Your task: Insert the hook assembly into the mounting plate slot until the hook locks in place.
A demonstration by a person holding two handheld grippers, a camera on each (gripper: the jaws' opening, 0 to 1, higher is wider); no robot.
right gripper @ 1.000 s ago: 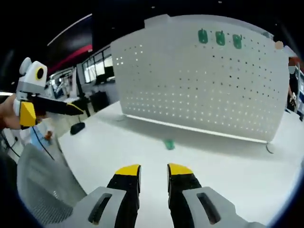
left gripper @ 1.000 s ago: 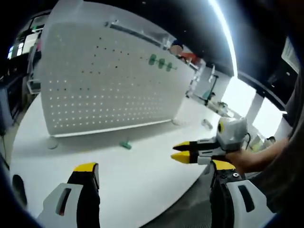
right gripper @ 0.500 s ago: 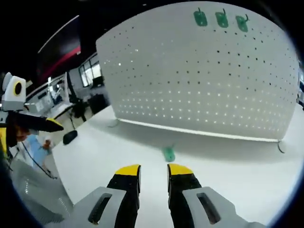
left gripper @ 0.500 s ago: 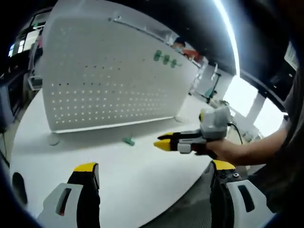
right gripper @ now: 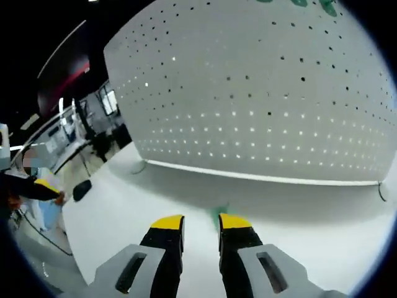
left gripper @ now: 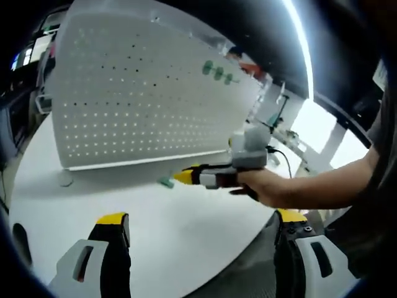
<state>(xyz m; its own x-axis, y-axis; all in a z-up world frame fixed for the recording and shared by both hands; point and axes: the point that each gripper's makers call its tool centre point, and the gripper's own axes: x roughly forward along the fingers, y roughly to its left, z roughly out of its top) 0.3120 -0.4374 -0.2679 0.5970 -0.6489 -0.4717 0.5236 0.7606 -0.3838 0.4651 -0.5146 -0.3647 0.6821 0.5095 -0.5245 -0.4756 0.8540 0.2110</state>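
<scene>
A white pegboard point(left gripper: 142, 93) point(right gripper: 260, 105) stands upright on the white table point(left gripper: 173, 236). Three green hooks point(left gripper: 217, 71) hang near its upper edge; in the right gripper view these green hooks point(right gripper: 327, 6) are cut off at the top. One loose green hook point(left gripper: 165, 182) point(right gripper: 218, 213) lies on the table in front of the board. My right gripper point(left gripper: 184, 177) point(right gripper: 200, 222), held in a hand, has its tips just short of this hook, jaws a narrow gap apart with nothing between them. My left gripper point(left gripper: 201, 220) stands wide open and empty, nearer the table's front.
The board rests on small feet point(left gripper: 64, 179) point(right gripper: 384, 189). The table's curved edge point(left gripper: 248, 236) runs at the right, with a person's forearm point(left gripper: 322, 189) across it. A dark mouse-like object point(right gripper: 82, 189) lies at the table's left. Desks and windows stand behind.
My right gripper has travelled forward over the table to the loose green hook, so the board looms larger in its view. The left gripper has stayed about where it was, still open.
</scene>
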